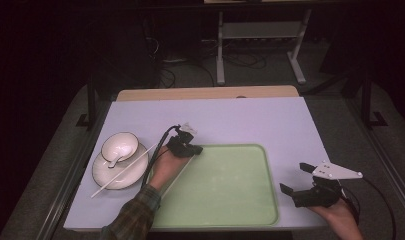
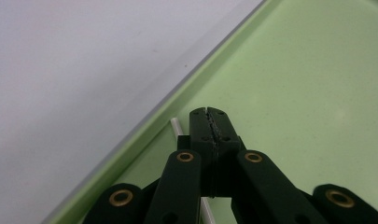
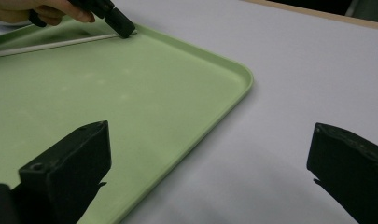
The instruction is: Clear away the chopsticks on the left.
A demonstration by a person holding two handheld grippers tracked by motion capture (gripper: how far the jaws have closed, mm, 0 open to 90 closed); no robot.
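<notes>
A wide, shallow pale green plastic tray (image 1: 225,210) lies on a lavender-covered surface (image 1: 250,120). At the tray's far left corner, the left hand-held gripper (image 1: 196,149) has its black jaws fully closed, pinching a thin white chopstick (image 2: 176,127) that lies just inside the tray's left rim. Beside the tray's right edge, the right hand-held gripper (image 1: 296,178) hovers with jaws wide apart, holding nothing. Left of the tray, a white bowl (image 1: 119,146) with a spoon sits on a white plate (image 1: 121,175), a second white chopstick (image 1: 110,182) resting across it.
</notes>
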